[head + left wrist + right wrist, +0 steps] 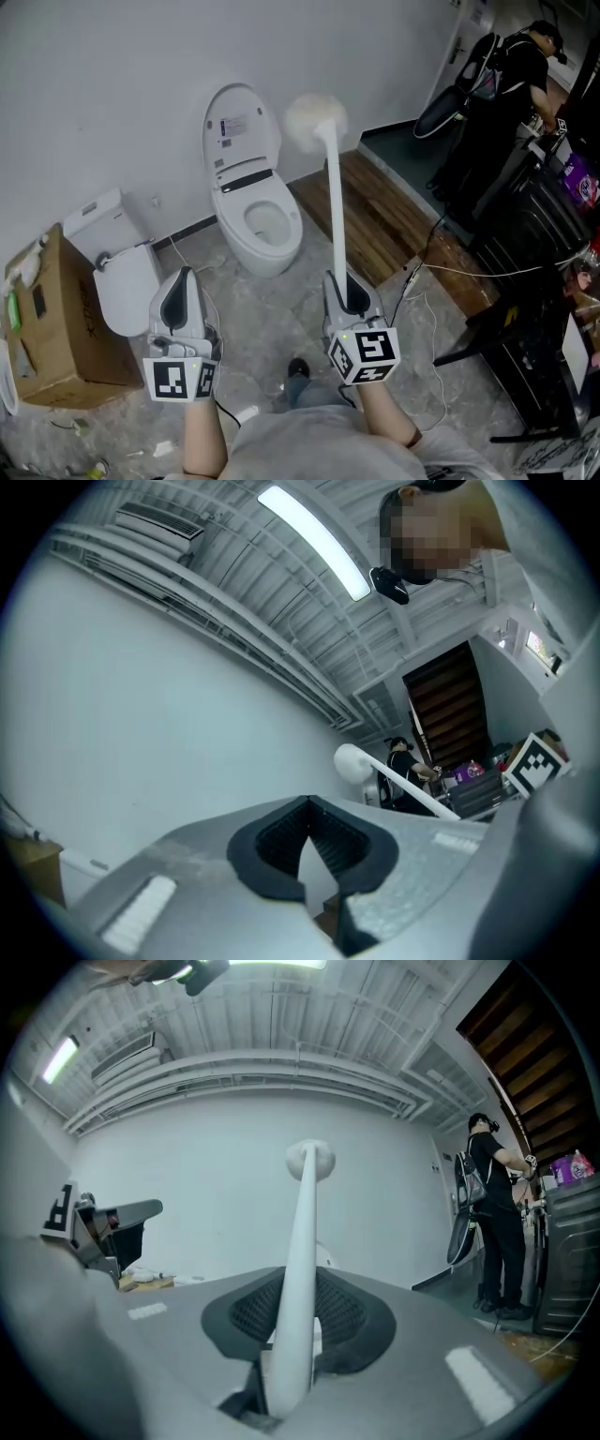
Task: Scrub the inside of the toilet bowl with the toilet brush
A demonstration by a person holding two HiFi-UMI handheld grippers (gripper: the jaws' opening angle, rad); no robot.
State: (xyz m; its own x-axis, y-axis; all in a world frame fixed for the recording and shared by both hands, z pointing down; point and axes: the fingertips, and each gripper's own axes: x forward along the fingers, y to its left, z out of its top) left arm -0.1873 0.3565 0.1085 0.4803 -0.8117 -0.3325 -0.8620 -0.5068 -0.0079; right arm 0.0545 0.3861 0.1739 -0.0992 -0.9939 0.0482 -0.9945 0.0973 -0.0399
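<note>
Head view.
- Toilet [255, 202]: white, stands against the wall, lid raised, bowl uncovered.
- Toilet brush [335, 202]: white, handle runs up and away from the person. Its round head shows in the air to the right of the raised lid, clear of the bowl.
- Right gripper [346, 289]: clamped on the lower end of the brush handle.
- Left gripper [184, 279]: held level with the right one, well apart from the brush, carrying nothing.
- Second toilet [120, 267]: white, lid down, on the floor at left, beside a cardboard box [56, 337].
- Wooden floor strip [380, 220]: right of the toilet.
- Person in black [511, 94]: upper right, beside a black cart [539, 234].

Left gripper view.
- Left gripper [307, 810]: dark ribbed pad tips meet, and only a thin wedge of wall shows behind them. Nothing is between them.
- Toilet brush [354, 762]: head and handle pass to the right, apart from these jaws.

Right gripper view.
- Right gripper [293, 1290]: jaws pressed against the brush handle from both sides.
- Toilet brush [302, 1232]: rises straight from the jaws, head uppermost against the wall.
- Left gripper [105, 1227]: at left edge.
- Person [494, 1213]: at right.
</note>
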